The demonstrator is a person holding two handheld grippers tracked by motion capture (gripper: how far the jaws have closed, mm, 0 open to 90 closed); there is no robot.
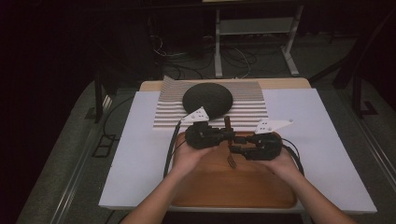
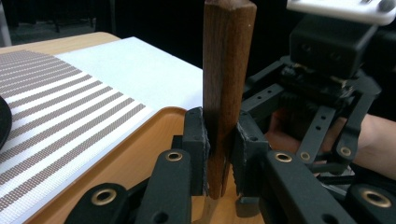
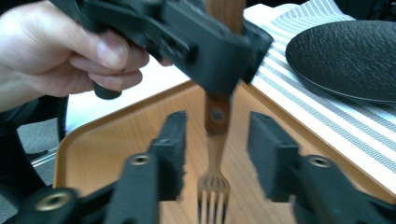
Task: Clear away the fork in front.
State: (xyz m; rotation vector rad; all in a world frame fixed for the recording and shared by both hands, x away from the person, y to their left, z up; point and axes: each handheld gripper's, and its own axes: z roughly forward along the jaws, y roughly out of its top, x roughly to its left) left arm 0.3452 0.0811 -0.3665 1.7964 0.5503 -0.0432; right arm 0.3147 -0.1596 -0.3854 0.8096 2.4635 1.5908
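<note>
A fork with a wooden handle (image 2: 226,70) and metal tines (image 3: 214,186) is held over the wooden tray (image 1: 210,186). My left gripper (image 2: 222,144) is shut on the handle, its pads pressing both sides. From the high view the fork (image 1: 231,158) points toward the person, tines low over the tray. My right gripper (image 3: 215,140) stands open around the fork's neck, and its pads (image 3: 170,149) are apart from the metal. In the high view the left gripper (image 1: 227,135) and right gripper (image 1: 235,149) meet at the tray's far edge.
A black round plate (image 1: 208,99) lies on a striped placemat (image 1: 252,109) just beyond the tray. Both rest on a white table cover (image 1: 140,140). Cables and a metal stand (image 1: 252,42) lie on the floor behind the table.
</note>
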